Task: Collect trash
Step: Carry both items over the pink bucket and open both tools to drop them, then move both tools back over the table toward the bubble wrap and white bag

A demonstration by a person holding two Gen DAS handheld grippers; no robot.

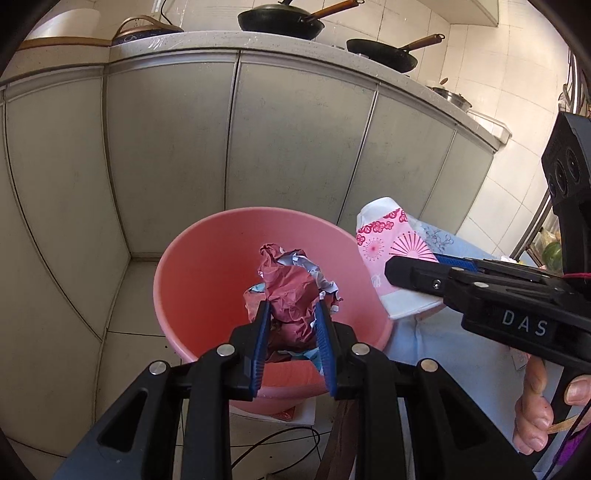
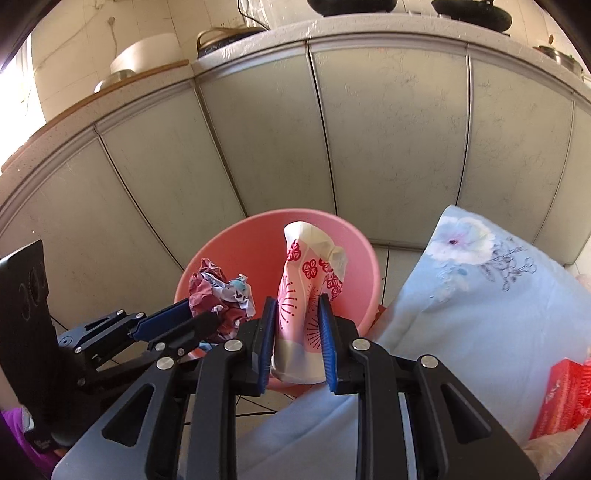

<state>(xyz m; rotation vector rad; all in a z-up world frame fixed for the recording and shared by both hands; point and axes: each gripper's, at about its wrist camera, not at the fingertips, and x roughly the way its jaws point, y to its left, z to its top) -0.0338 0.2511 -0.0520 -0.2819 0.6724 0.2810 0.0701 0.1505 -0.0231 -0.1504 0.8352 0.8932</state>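
Observation:
A pink plastic bin stands on the floor before grey cabinets; it also shows in the right wrist view. My left gripper is shut on a crumpled red and white paper wad, held over the bin's mouth; the wad also shows in the right wrist view. My right gripper is shut on a squashed paper cup with pink flower print, held over the bin's right rim. The cup shows in the left wrist view, to the right of the bin, with the right gripper on it.
A light blue floral cloth covers a surface right of the bin. A red packet lies on it at far right. Grey cabinet doors stand behind the bin, with pans on the counter. A cable runs on the floor.

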